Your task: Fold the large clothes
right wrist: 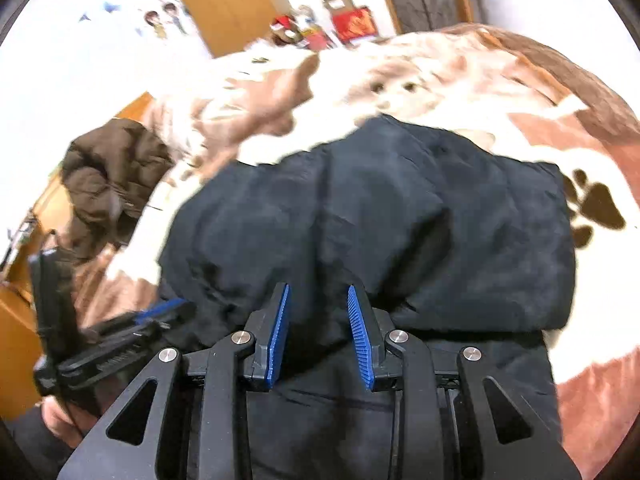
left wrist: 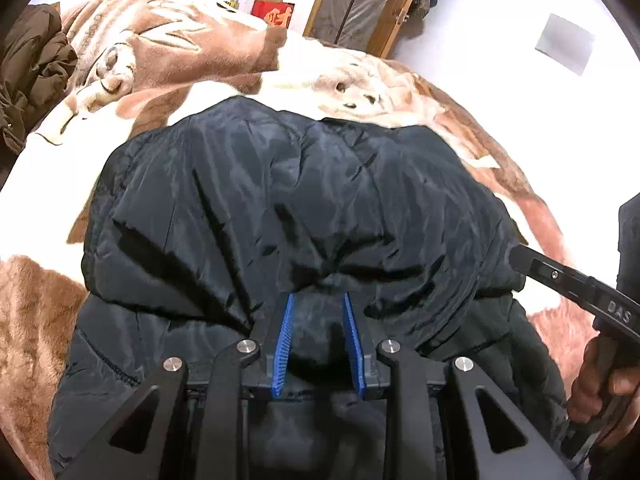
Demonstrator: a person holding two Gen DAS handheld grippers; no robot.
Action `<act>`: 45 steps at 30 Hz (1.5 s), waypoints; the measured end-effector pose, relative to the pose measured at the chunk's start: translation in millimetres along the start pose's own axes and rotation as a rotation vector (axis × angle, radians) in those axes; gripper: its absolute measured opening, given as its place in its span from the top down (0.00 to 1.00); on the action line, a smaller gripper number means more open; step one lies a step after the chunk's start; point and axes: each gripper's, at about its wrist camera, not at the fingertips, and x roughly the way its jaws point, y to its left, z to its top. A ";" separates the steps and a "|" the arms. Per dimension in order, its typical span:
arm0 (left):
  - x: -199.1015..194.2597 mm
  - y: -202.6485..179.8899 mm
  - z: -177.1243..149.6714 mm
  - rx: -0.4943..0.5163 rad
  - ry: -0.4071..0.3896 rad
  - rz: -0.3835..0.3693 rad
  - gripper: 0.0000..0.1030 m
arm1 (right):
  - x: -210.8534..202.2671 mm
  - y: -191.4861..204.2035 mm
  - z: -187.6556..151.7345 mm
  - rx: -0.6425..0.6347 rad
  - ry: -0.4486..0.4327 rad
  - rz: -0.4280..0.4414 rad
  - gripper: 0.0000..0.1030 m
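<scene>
A large black padded jacket (left wrist: 288, 208) lies folded over on a bed; it also shows in the right wrist view (right wrist: 400, 208). My left gripper (left wrist: 319, 298) is over the jacket's near fold, its blue pads (left wrist: 285, 336) apart with a bulge of black fabric between them. My right gripper (right wrist: 318, 290) is open above the jacket's near edge, nothing gripped. The right gripper shows at the jacket's right edge in the left wrist view (left wrist: 520, 258). The left gripper shows at the jacket's left edge in the right wrist view (right wrist: 168, 308).
The bed carries a brown and white plush blanket (left wrist: 360, 80) with a dog print. A brown puffy coat (left wrist: 32, 72) lies heaped at the far left of the bed. Boxes (left wrist: 272, 4) and wooden doors stand by the far wall.
</scene>
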 end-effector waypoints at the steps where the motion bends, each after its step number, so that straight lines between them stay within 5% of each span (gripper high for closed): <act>1: 3.1 -0.3 0.4 -0.001 0.004 0.006 0.74 | 10.3 8.2 0.4 -0.017 0.014 0.011 0.71; 8: 46.4 16.3 -19.7 -0.026 0.077 0.052 0.74 | 97.6 -12.7 -28.3 -0.040 0.211 -0.063 0.77; 18: 52.1 11.5 -18.7 -0.016 0.097 0.064 0.74 | 91.7 -6.3 -29.2 -0.074 0.219 -0.097 0.78; 21: 25.3 9.0 -9.9 -0.024 0.094 0.025 0.74 | 57.4 2.0 -17.9 -0.087 0.170 -0.083 0.77; 24: -11.4 6.8 6.8 0.000 0.006 -0.001 0.74 | 17.2 12.9 5.4 -0.142 0.034 -0.063 0.76; 28: -18.1 13.2 53.5 0.025 -0.112 0.059 0.64 | 17.7 0.1 42.8 -0.129 -0.049 -0.131 0.76; 33: 39.3 63.5 73.0 -0.087 -0.034 0.156 0.65 | 64.9 -56.0 45.6 -0.031 0.043 -0.258 0.76; 37: 67.2 63.1 54.6 -0.031 -0.026 0.169 0.65 | 78.3 -76.4 21.9 -0.049 0.052 -0.263 0.76; 45: 39.4 60.3 70.6 -0.044 -0.042 0.151 0.65 | 47.0 -60.5 44.0 -0.033 0.016 -0.239 0.76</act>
